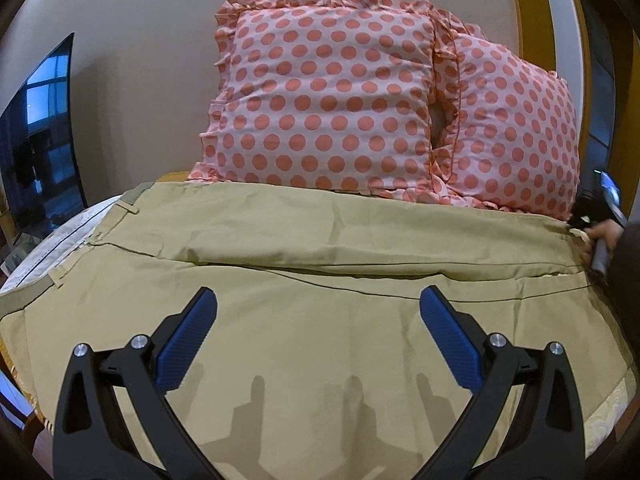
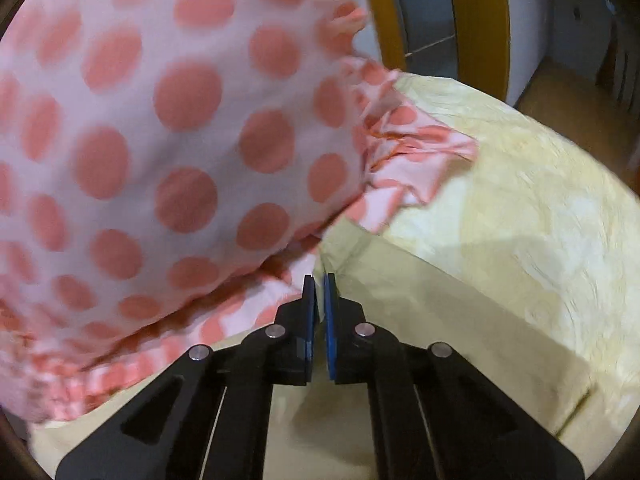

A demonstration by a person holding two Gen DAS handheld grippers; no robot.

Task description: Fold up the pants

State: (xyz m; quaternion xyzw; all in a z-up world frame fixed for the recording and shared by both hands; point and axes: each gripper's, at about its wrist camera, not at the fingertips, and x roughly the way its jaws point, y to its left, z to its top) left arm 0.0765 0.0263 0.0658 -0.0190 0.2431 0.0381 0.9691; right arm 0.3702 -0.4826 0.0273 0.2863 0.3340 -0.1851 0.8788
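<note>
Khaki pants (image 1: 320, 264) lie spread across the bed, waistband at the left, one leg folded over the other along a long crease. My left gripper (image 1: 318, 306) is open and empty, hovering above the near part of the pants. My right gripper (image 2: 319, 280) is shut on a thin fold of the pants' hem (image 2: 344, 252), right beside a pillow. The right gripper also shows in the left wrist view (image 1: 592, 216) at the far right edge of the pants.
Two pink pillows with coral dots (image 1: 328, 96) (image 2: 160, 140) stand against the wall behind the pants. The pale yellow bedspread (image 2: 540, 184) runs to the right. A dark TV screen (image 1: 40, 136) is at the left. A yellow door frame (image 2: 384, 12) is behind the bed.
</note>
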